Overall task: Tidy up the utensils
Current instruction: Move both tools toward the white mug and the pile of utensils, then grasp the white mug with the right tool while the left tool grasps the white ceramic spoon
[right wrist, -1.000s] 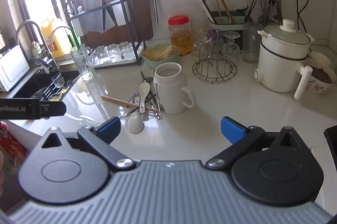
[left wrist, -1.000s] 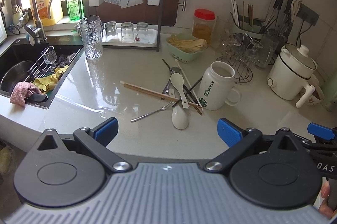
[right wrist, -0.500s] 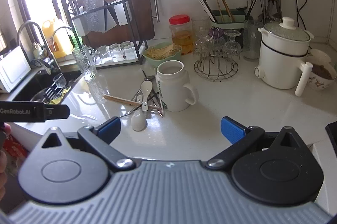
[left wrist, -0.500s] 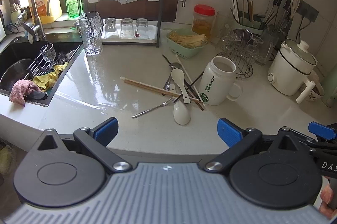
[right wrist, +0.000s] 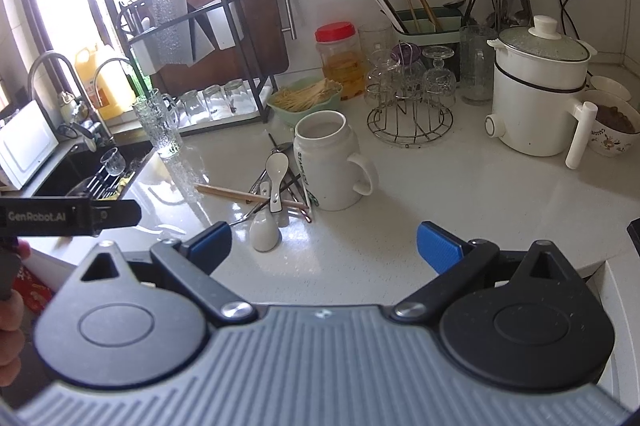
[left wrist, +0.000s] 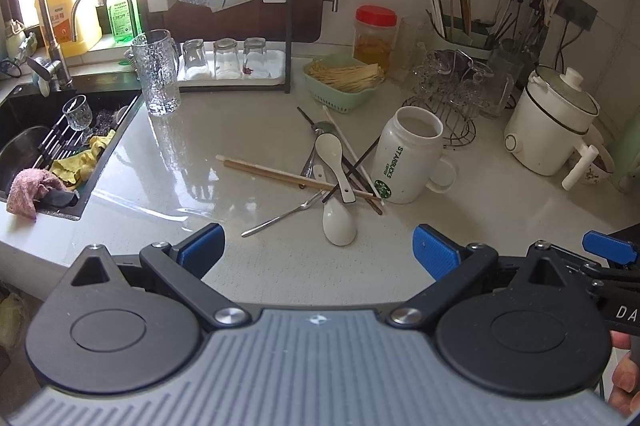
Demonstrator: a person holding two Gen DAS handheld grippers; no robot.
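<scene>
— What is seen on the tabletop (left wrist: 500,226)?

— A white mug (left wrist: 412,158) is stood upright, and just left of it a crossed heap of utensils is laid: wooden chopsticks (left wrist: 280,175), two white ceramic spoons (left wrist: 334,158), a thin metal piece that is possibly a fork (left wrist: 280,218).

— And how are the tools held?

— The left hand-held gripper (left wrist: 318,246) and the right hand-held gripper (right wrist: 324,246) are both spread wide with nothing grasped, short of the heap.

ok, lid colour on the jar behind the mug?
Red lid on the jar, clearest in the right wrist view.
</scene>
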